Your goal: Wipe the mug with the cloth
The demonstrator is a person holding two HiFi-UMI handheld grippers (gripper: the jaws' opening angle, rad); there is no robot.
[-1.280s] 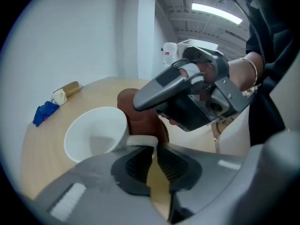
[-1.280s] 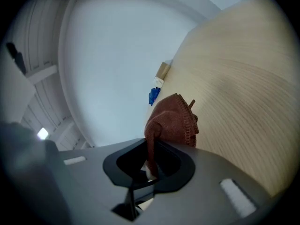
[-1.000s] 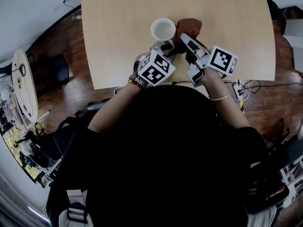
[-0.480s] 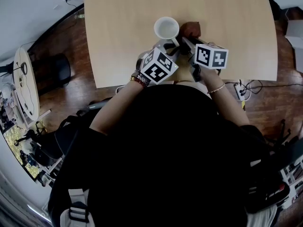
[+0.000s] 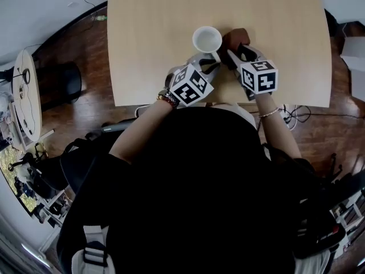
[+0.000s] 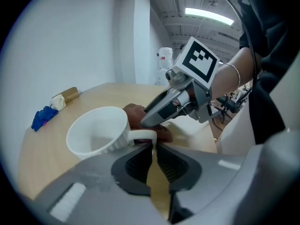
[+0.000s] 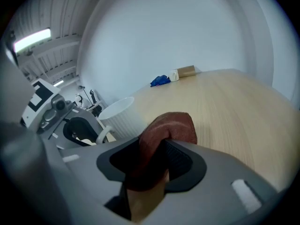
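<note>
A white ribbed mug stands upright on the light wooden table. My left gripper reaches it from the near side and is shut on its handle, which sits at the jaw tips. A brown cloth lies bunched on the table to the right of the mug. My right gripper is low over it. Its jaws have just been opening, and the cloth still stands between them, loose against one pad. The mug is just to its left.
At the table's far end lie a blue crumpled thing and a small brown box. The table's near edge runs just under my hands. Beyond it there is wooden floor, with a round side table at the left and cables at the right.
My right gripper has rolled over and sunk toward the table beside the mug, still at the cloth. The left gripper and the mug have kept their place.
</note>
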